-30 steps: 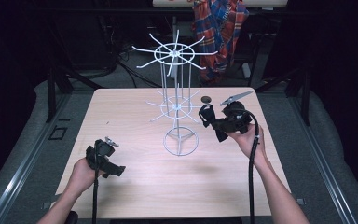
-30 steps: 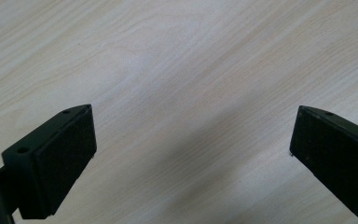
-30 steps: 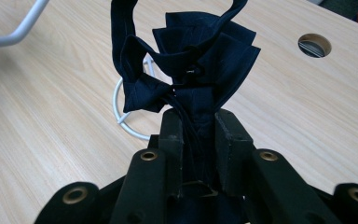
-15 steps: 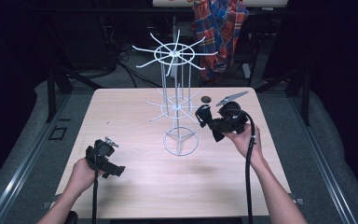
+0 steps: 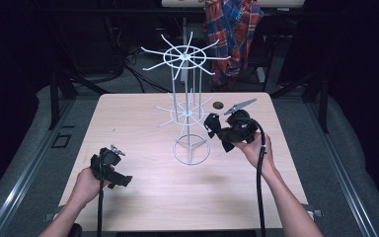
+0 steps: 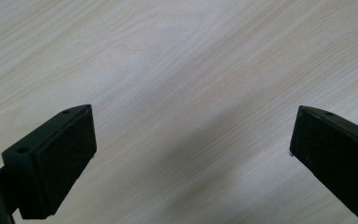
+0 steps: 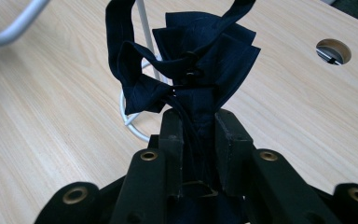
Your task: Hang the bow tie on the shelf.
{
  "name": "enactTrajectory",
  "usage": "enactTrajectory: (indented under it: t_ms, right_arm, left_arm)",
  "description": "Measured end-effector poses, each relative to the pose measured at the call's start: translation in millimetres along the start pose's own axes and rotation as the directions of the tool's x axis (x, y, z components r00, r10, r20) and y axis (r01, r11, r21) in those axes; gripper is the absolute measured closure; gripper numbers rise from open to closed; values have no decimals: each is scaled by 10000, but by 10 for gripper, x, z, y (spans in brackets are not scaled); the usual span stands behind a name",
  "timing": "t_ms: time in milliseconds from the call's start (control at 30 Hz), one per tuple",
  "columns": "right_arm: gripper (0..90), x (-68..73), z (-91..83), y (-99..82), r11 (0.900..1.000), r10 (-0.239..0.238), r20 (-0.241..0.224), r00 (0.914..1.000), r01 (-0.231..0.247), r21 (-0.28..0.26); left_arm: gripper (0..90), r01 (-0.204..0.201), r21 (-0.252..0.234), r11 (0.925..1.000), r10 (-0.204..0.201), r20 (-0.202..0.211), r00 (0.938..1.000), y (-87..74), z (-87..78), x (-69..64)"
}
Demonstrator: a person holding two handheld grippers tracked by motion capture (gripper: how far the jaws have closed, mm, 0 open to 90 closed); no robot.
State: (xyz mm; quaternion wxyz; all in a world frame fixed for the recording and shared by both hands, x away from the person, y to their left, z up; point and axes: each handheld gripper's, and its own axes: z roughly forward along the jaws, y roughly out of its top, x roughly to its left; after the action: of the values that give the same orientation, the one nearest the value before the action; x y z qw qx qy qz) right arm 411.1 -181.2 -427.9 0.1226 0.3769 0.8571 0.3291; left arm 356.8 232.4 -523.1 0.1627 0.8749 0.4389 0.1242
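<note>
While right claw pinches bow tie, rack beside

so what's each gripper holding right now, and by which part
The right gripper is shut on a dark blue bow tie, pinching its narrow middle by the knot, strap loop hanging free. The left gripper is open over the table, holding nothing.

The bench is pale wood with a fine grain. The wire rack is white. The cloth bow is dark navy, plain. Both the left hand-held gripper and the right hand-held gripper are black, with brass-coloured rivets on the right one. The cloth hanging beyond the bench is plaid in red, blue and white.
</note>
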Motion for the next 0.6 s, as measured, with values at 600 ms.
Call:
enactTrajectory:
  t_ms: [600]
  right_arm:
    - [744, -10, 14, 15, 9997, 34, 228, 9997, -28, -262]
  left_arm:
    - [2, 65, -58, 10000, -66, -60, 10000, -10, -26, -14]
